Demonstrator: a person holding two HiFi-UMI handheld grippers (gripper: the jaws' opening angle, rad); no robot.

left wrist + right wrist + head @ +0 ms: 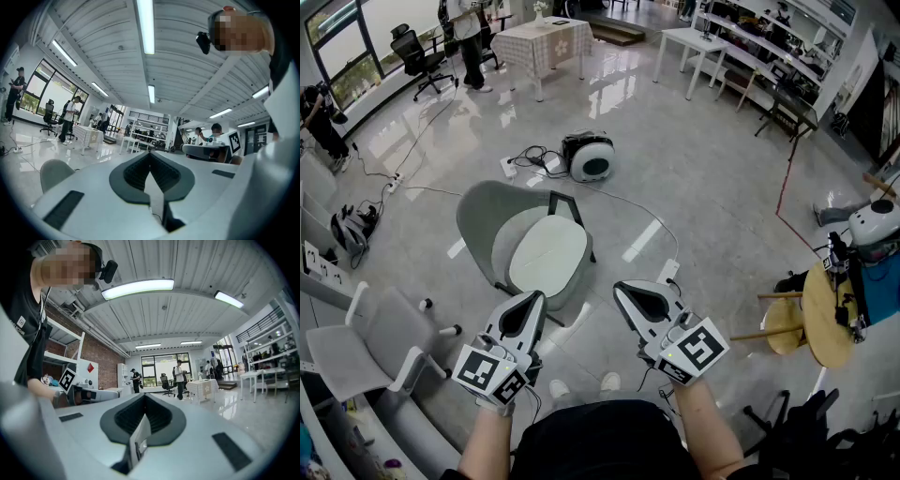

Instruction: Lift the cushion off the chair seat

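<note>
A pale oval cushion (547,253) lies on the seat of a grey-green shell chair (480,217) on the floor ahead of me in the head view. My left gripper (535,298) is held level just short of the chair's near edge, jaws shut with nothing between them. My right gripper (622,288) hovers to the right of the chair, also shut and empty. In the left gripper view the closed jaws (150,153) point across the room, and the chair's back (54,171) shows low at the left. The right gripper view shows its closed jaws (144,397) aimed at the windows.
A white round device (590,156) with cables lies on the floor beyond the chair. Grey armchairs (366,342) stand at my left, and a round wooden table (825,314) at my right. A cloth-covered table (546,42), white desks (694,42) and several people are farther off.
</note>
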